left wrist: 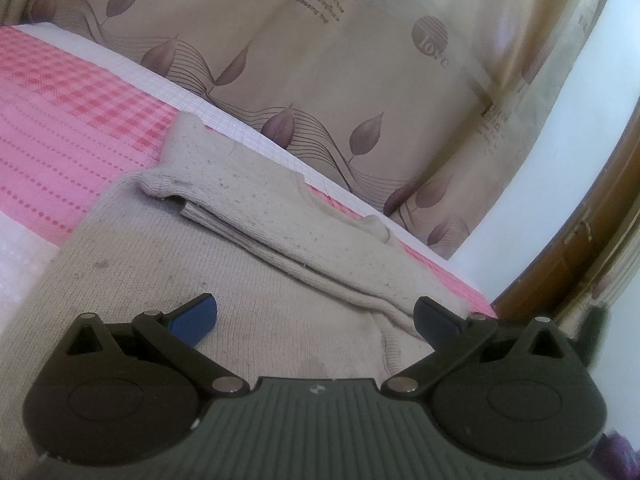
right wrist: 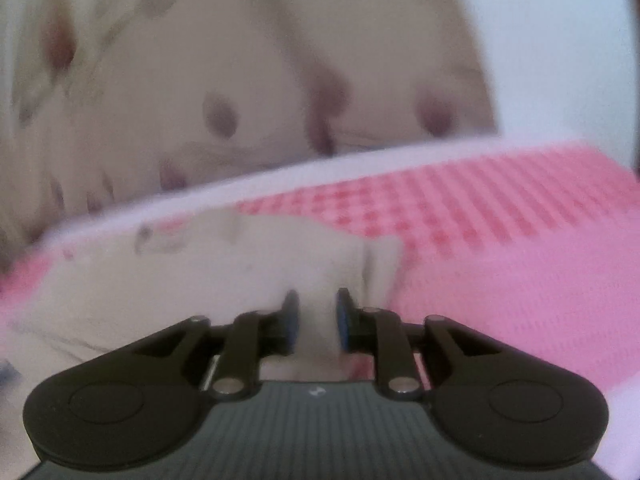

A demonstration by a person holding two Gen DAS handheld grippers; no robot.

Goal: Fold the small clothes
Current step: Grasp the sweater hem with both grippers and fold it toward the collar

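Beige knit, our small sweater (left wrist: pixel 248 264) lies partly folded on the pink checked bed cover (left wrist: pixel 68 120). We hold the left gripper (left wrist: pixel 316 312) over it, fingers wide apart. Our right gripper (right wrist: pixel 314 312) shows fingers slightly apart, sweater cloth between them, grip unclear in the blur.

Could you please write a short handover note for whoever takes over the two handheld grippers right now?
Left gripper: jaws wide open, hovering low over the beige knitted sweater, holding nothing.
Right gripper: jaws a little apart, pads not visibly pressing; beige fabric shows in the gap, but the view is blurred.
The sweater lies on the pink checked bed cover, near the edge by the leaf-patterned beige curtain.
Done: one sleeve appears folded across the body.
Left: probably the remaining folds, then smoothing it flat.
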